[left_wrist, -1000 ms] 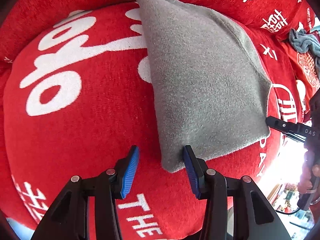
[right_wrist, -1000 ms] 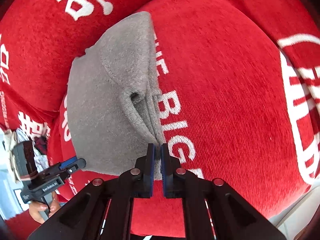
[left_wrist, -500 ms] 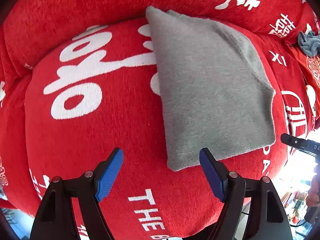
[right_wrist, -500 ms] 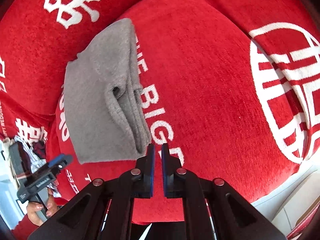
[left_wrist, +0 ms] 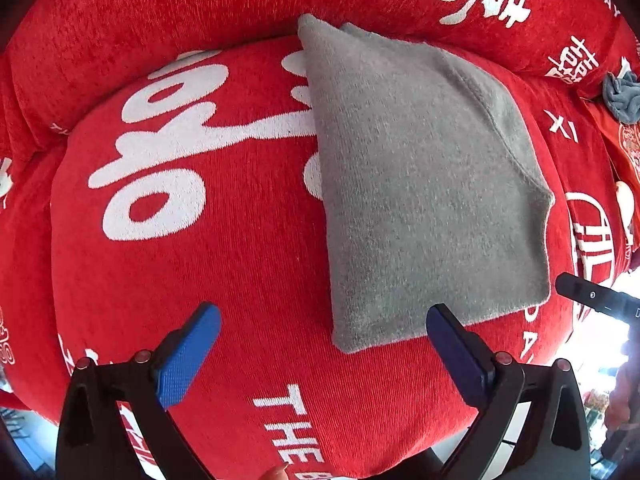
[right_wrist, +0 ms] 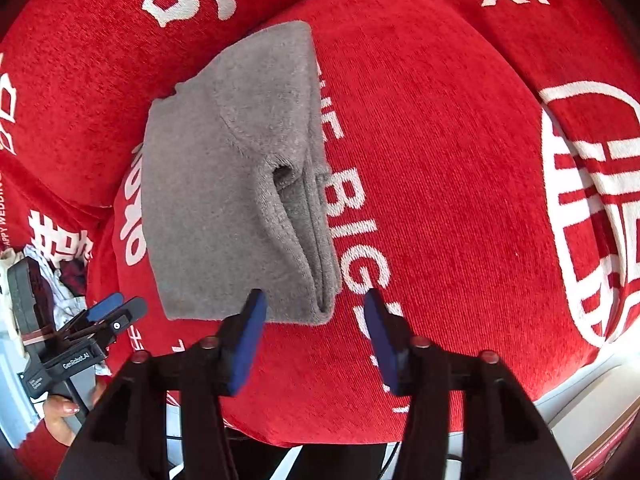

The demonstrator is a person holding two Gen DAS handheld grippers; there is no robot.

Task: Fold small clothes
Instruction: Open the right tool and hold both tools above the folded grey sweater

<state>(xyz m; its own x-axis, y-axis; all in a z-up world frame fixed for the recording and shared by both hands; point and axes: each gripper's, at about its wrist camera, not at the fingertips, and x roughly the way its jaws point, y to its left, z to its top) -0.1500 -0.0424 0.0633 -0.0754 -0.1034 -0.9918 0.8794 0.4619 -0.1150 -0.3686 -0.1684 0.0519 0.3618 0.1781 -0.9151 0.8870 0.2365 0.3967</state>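
Observation:
A grey fleece garment (left_wrist: 420, 184) lies folded into a flat rectangle on a red cushion with white lettering (left_wrist: 200, 240). In the right wrist view the garment (right_wrist: 224, 200) shows its layered folded edges facing the right gripper. My left gripper (left_wrist: 324, 344) is open and empty, just short of the garment's near corner. My right gripper (right_wrist: 314, 324) is open and empty, its jaws either side of the garment's near folded corner, not touching it. Each gripper shows in the other's view: the right gripper (left_wrist: 592, 296), the left gripper (right_wrist: 108, 312).
A red backrest with white characters (left_wrist: 280, 0) rises behind the cushion. A grey-blue cloth (left_wrist: 624, 96) lies at the far right. Crumpled clothes (right_wrist: 64, 280) lie beside the cushion on the left. The cushion's front edge drops off below both grippers.
The left gripper opened wider and drew back from the garment's corner. The right gripper, shut before, has opened and let go of the folded edge. The garment now lies flat.

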